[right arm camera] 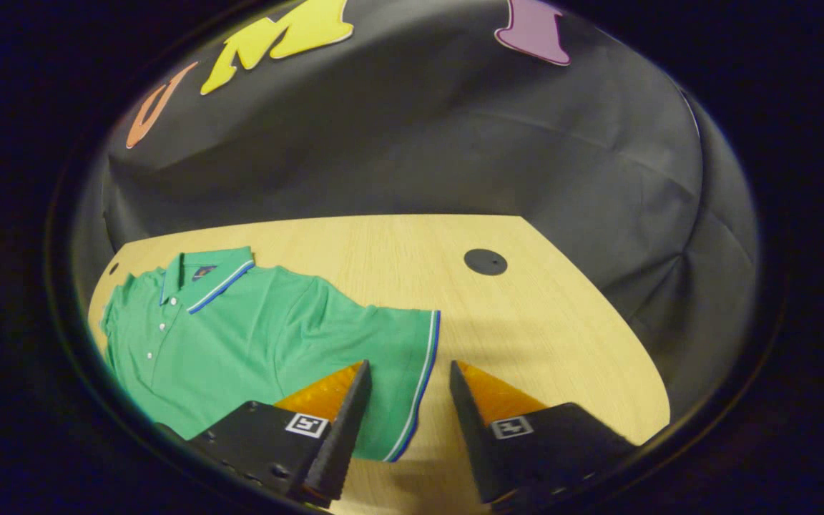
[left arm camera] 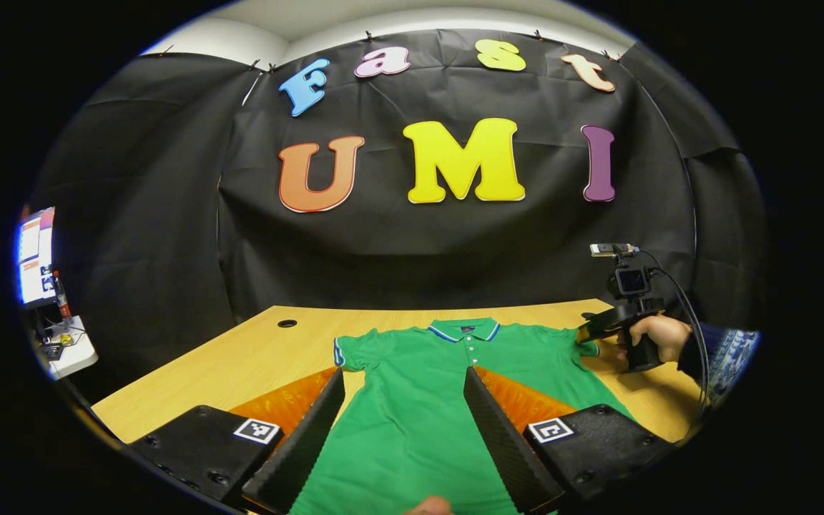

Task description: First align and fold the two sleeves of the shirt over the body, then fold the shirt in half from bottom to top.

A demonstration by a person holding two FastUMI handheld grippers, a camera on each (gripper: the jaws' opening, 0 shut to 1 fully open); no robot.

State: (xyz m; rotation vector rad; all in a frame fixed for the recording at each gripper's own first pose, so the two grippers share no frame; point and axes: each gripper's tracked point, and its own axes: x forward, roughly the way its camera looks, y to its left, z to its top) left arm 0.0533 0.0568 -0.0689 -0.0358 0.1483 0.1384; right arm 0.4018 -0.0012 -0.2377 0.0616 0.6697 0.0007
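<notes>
Item: green polo shirt [left arm camera: 412,400], front up, buttons showing, spread flat on the wooden table [left arm camera: 254,350]. All places below are given from the shirt's collar [left arm camera: 463,330].

Collar: at the far edge of the garment, toward the black booth wall. Body runs from it toward me.

Right sleeve [right arm camera: 390,357]: out to the side of the collar, lying flat, striped cuff at its outer end. Not yet folded, by my reading.

Left sleeve [left arm camera: 350,352]: on the other side of the collar, also flat and unfolded.

Right gripper [right arm camera: 401,386]: jaws parted, straddling the striped cuff from above, the fabric edge between the fingers but neither one pressing on it. In the left gripper view I see it, in a hand [left arm camera: 659,336], at the sleeve's outer end, well to the side of the collar.

Left gripper [left arm camera: 405,429]: jaws spread wide, holding nothing, poised over the shirt's body on the near side of the collar.

Step in hand, as I judge it: first sleeve fold, right side.

Handling notes:
- I would come down on the cuff and pinch through both layers so the sleeve lifts as one.
- Carry it inward toward the button line below the collar, keeping the cuff stripe parallel to the side seam.
- Lift low; thin knit drags and bunches the shoulder.
- Use the left gripper on the body as an anchor.
</notes>
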